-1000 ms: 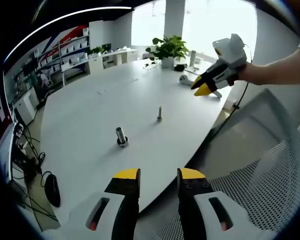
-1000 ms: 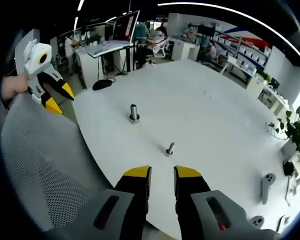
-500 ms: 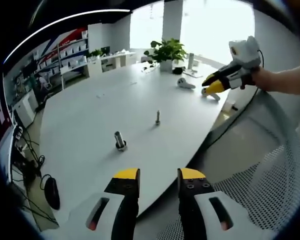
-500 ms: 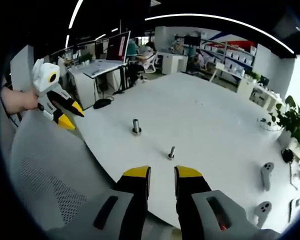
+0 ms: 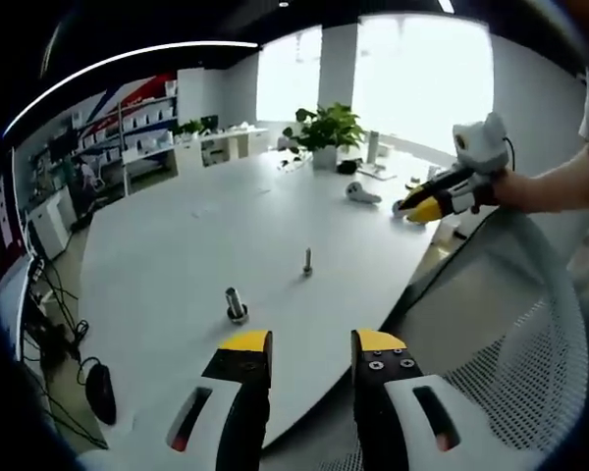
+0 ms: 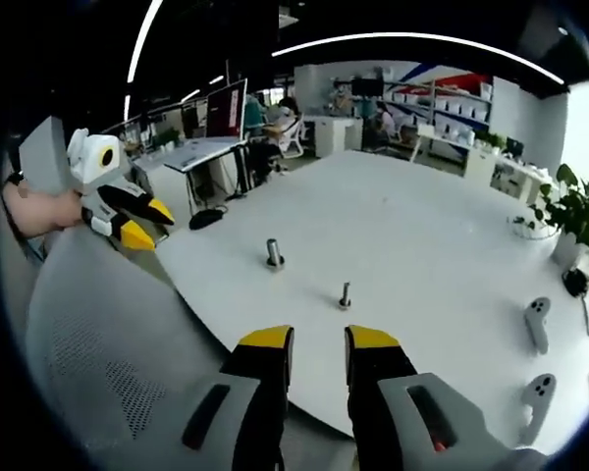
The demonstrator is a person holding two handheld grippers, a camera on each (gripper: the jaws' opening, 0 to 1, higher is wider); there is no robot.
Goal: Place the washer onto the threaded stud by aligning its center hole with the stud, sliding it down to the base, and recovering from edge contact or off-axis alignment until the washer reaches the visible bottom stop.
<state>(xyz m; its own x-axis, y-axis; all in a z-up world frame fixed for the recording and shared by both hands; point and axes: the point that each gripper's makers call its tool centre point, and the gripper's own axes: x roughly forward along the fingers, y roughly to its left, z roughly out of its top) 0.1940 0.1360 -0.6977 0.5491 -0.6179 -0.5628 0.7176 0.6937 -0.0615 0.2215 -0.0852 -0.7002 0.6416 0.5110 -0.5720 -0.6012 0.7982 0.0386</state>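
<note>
On white table (image 5: 177, 245), threaded stud (image 5: 307, 262), both claws apart

The left gripper (image 5: 309, 345) has two black jaws capped with yellow tips, set in white moulded housings with dark oval slots showing red inside. The right gripper (image 6: 317, 343) matches, and small screws dot its jaws.

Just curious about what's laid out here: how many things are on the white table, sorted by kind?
Metal posts standing upright: 2, a thick one and a thin one
White handheld controllers: 2
Potted plants: 1
Total: 5
</note>
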